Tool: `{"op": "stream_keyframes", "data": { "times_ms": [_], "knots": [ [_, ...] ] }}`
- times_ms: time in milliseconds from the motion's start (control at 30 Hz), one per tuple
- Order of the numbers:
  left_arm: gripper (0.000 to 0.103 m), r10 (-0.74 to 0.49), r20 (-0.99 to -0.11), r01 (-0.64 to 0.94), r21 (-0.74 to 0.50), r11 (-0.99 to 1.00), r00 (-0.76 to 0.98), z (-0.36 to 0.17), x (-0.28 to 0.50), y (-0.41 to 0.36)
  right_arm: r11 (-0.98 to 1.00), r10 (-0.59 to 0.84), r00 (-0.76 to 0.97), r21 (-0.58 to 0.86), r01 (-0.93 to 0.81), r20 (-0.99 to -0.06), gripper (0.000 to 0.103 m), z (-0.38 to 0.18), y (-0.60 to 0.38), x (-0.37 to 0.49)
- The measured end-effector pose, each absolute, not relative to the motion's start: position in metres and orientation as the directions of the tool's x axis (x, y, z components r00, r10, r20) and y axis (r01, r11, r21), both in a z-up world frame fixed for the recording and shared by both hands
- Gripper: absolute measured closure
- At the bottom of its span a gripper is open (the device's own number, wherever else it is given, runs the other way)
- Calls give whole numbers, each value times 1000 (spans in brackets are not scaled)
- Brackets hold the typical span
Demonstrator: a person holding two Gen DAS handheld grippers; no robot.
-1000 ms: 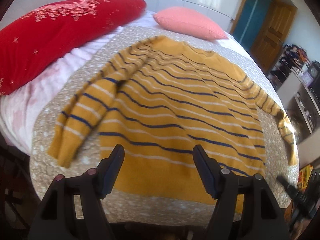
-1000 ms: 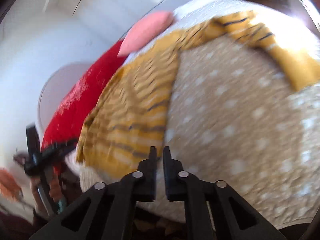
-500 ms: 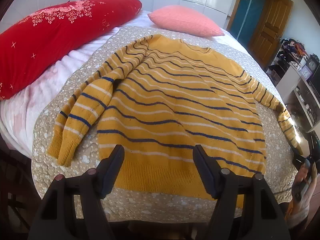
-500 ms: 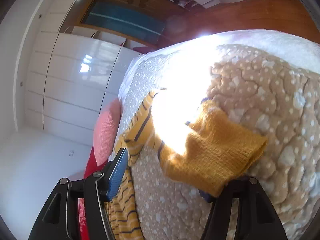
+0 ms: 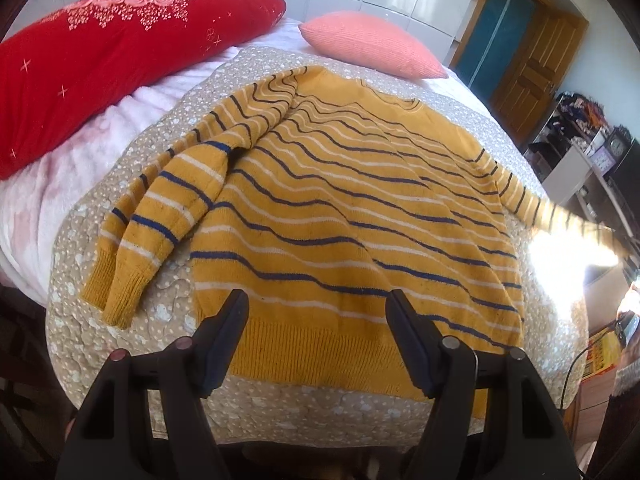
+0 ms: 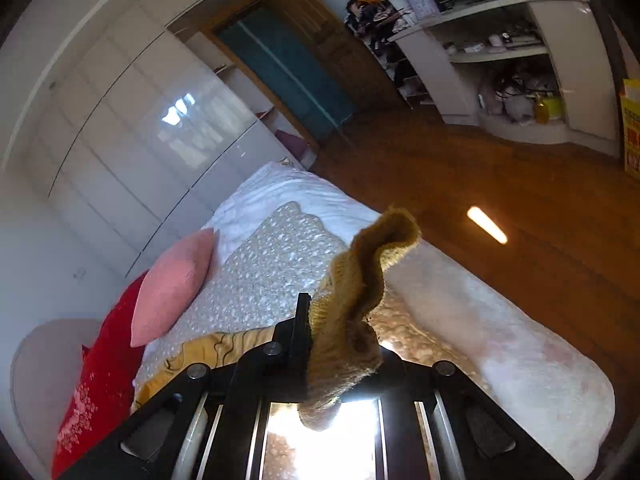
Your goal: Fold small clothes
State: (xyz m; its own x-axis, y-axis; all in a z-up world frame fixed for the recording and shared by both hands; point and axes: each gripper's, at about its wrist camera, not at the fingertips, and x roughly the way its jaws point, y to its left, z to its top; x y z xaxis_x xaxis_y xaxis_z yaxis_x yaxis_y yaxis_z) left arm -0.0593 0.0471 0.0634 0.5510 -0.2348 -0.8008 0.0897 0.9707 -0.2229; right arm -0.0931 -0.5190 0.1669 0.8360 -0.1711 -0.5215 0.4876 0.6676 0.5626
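A mustard-yellow sweater with navy and white stripes (image 5: 352,216) lies flat, face up, on a beige dotted quilt (image 5: 168,312) on the bed. Its left sleeve (image 5: 168,216) is folded down beside the body. My left gripper (image 5: 316,320) is open and empty, hovering over the sweater's hem. The right sleeve (image 5: 560,216) is stretched out and lifted off the bed at the far right. My right gripper (image 6: 340,344) is shut on the right sleeve's cuff (image 6: 360,280), which drapes over the fingers and hides the right one.
A red embroidered pillow (image 5: 112,52) and a pink pillow (image 5: 368,44) lie at the bed's head. A white blanket (image 6: 500,344) covers the bed's edge. Wooden floor (image 6: 500,168), shelves with clutter (image 6: 512,56) and a door (image 5: 532,60) are to the right.
My right gripper closed on the right sleeve's cuff and lifted it off the bed. My left gripper stayed open and barely moved above the hem.
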Motion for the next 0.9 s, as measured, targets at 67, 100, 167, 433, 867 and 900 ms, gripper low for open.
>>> {"op": "stream_keyframes", "data": {
  "times_ms": [67,100,167,433,867,900],
  "knots": [
    [33,-244,-793,89,-235,968,558,64,-60,53,704,-89,847,569,426,-524,94,170,-486,-59],
    [33,-244,-789,88,-237,968,564,65,-61,56,719,-53,849,570,398,-526,94,168,-472,-45],
    [33,-236,-776,82,-232,969,585,67,-63,65,753,39,842,570,329,-538,94,169,-434,-2],
    [29,-135,-728,34,-151,988,672,67,-74,120,842,284,724,525,124,-629,94,143,-268,175],
    [29,-106,-760,-168,-273,947,641,29,-78,224,943,290,521,331,-16,-803,83,26,-70,295],
    [29,-101,-761,-178,-276,944,641,27,-79,228,938,309,509,345,-24,-804,78,22,-62,298]
  ]
}}
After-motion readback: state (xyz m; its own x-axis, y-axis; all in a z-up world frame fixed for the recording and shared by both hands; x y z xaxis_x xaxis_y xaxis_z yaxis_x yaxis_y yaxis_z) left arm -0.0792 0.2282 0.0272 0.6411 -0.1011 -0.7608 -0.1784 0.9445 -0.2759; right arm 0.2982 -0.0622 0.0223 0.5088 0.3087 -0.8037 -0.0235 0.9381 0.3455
